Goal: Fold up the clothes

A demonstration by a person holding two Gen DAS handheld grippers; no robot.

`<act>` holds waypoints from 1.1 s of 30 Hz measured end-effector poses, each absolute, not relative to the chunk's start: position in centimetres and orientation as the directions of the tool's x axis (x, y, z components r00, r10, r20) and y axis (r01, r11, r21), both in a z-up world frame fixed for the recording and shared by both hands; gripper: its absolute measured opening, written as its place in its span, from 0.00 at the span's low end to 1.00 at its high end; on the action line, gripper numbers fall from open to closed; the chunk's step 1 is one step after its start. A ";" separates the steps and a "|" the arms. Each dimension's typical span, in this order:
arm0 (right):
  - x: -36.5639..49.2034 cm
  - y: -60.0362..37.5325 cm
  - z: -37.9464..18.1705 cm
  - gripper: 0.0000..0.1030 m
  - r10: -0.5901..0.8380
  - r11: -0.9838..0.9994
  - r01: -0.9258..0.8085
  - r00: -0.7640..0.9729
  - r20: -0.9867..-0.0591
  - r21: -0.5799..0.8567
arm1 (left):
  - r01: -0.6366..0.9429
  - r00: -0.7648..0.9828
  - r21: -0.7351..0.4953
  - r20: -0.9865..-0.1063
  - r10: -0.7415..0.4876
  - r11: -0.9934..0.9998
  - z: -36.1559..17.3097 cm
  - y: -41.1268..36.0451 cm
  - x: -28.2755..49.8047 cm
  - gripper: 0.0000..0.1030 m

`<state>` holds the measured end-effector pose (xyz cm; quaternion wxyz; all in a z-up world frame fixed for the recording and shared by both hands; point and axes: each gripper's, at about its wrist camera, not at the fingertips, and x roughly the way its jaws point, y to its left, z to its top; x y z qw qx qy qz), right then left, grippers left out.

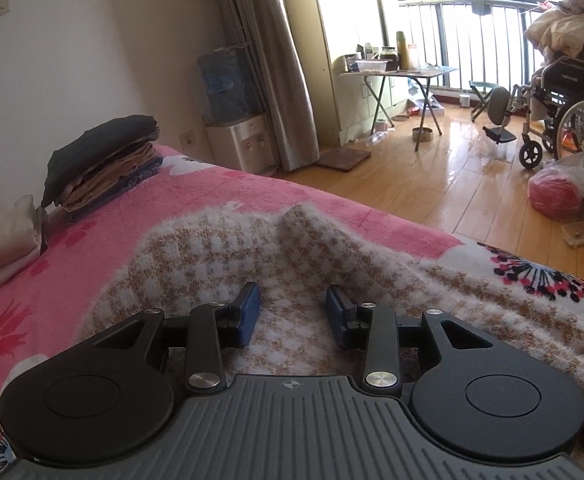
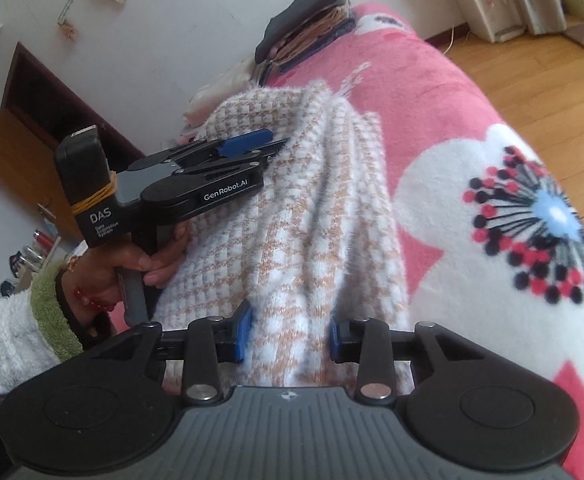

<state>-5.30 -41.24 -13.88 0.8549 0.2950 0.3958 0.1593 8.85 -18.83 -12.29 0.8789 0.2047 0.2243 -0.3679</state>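
Fuzzy beige-and-white checked sweater lies bunched on the pink floral blanket. Left gripper: jaws spread, sweater beneath, pads clear of it. Right gripper: jaws parted astride a raised fold, not pinching. Folded clothes stack sits at ten o'clock.

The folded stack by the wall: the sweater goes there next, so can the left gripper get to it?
Probably yes: only bare pink blanket lies between the left gripper and the folded stack.

Home bedroom: bed with pink blanket, curtain, wheelchair.
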 end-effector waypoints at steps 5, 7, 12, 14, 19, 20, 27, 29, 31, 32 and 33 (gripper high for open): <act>-4.6 -40.6 -12.4 0.19 0.479 0.800 -0.096 0.696 -0.535 0.592 | 0.715 0.648 0.193 -0.544 -0.534 0.672 -11.7 -18.6 9.6 0.36; -4.5 -40.9 -11.5 0.19 0.478 0.796 -0.112 0.719 -0.504 0.595 | 0.707 0.648 0.173 -0.546 -0.531 0.685 -11.5 -18.5 10.0 0.36; -5.0 -41.4 -14.0 0.19 0.442 0.850 -0.126 0.699 -0.562 0.511 | 0.697 0.682 0.267 -0.534 -0.500 0.665 -12.1 -20.1 8.6 0.36; -5.6 -41.9 -15.6 0.19 0.448 0.841 -0.116 0.696 -0.561 0.528 | 0.680 0.717 0.367 -0.512 -0.473 0.635 -12.8 -21.2 7.3 0.36; -6.3 -42.8 -15.2 0.38 0.463 0.829 -0.124 0.698 -0.546 0.545 | 0.635 0.769 0.490 -0.467 -0.436 0.597 -13.5 -22.2 6.0 0.36; -6.6 -43.3 -14.4 0.43 0.452 0.837 -0.115 0.699 -0.555 0.536 | 0.640 0.765 0.481 -0.472 -0.438 0.599 -13.4 -22.1 6.1 0.36; -9.9 -42.0 -6.3 0.28 0.328 0.939 -0.212 0.789 -0.519 0.270 | 0.640 0.765 0.480 -0.475 -0.435 0.600 -13.4 -22.0 6.1 0.36; -10.1 -39.8 -5.3 0.25 0.407 0.913 -0.330 0.757 -0.511 0.239 | 0.641 0.764 0.480 -0.476 -0.436 0.599 -13.3 -22.1 6.2 0.36; -9.7 -37.1 -5.8 0.21 0.446 0.885 -0.436 0.696 -0.562 0.162 | 0.642 0.763 0.479 -0.477 -0.436 0.599 -13.3 -22.1 6.2 0.36; -9.3 -35.9 -6.8 0.20 0.421 0.882 -0.459 0.670 -0.612 0.105 | 0.643 0.762 0.478 -0.478 -0.437 0.599 -13.3 -22.1 6.2 0.36; -8.5 -35.0 -8.3 0.20 0.360 0.889 -0.457 0.647 -0.672 0.036 | 0.651 0.754 0.464 -0.484 -0.443 0.601 -13.2 -22.0 6.3 0.36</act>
